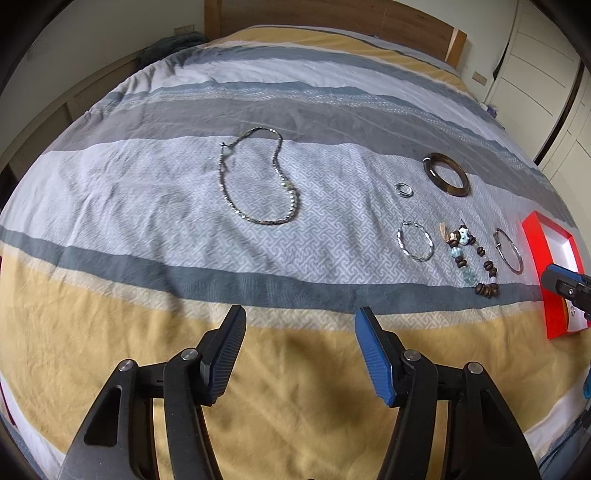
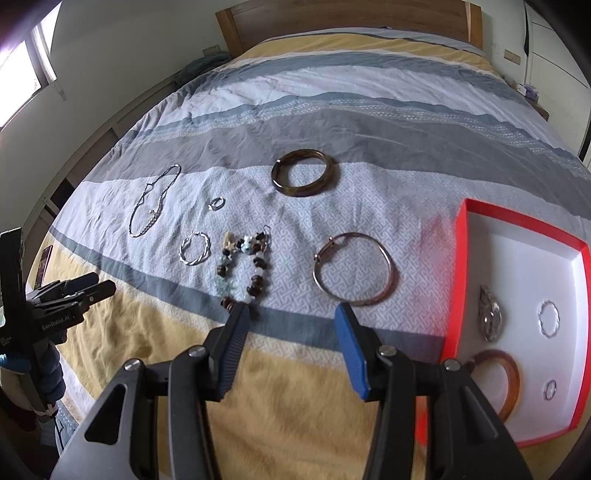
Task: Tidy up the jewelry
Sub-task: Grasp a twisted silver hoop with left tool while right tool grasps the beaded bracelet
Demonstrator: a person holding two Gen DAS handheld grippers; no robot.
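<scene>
Jewelry lies on a striped bedspread. A silver chain necklace (image 1: 258, 177) (image 2: 153, 201) lies at the left. A dark brown bangle (image 1: 446, 174) (image 2: 303, 173), a small silver ring (image 1: 403, 189) (image 2: 216, 204), a twisted silver hoop (image 1: 414, 240) (image 2: 194, 248), a beaded bracelet (image 1: 474, 260) (image 2: 243, 273) and a thin metal bangle (image 1: 509, 250) (image 2: 354, 273) lie near a red box (image 1: 550, 280) (image 2: 517, 317). The box holds an amber bangle (image 2: 506, 384), a brooch (image 2: 490, 313) and two small rings. My left gripper (image 1: 300, 321) is open and empty above the yellow stripe. My right gripper (image 2: 291, 314) is open and empty, just short of the thin bangle.
A wooden headboard (image 1: 332, 22) stands at the far end. White wardrobes (image 1: 546, 74) are at the right, a window (image 2: 22, 70) at the left. The bed edge runs along the left.
</scene>
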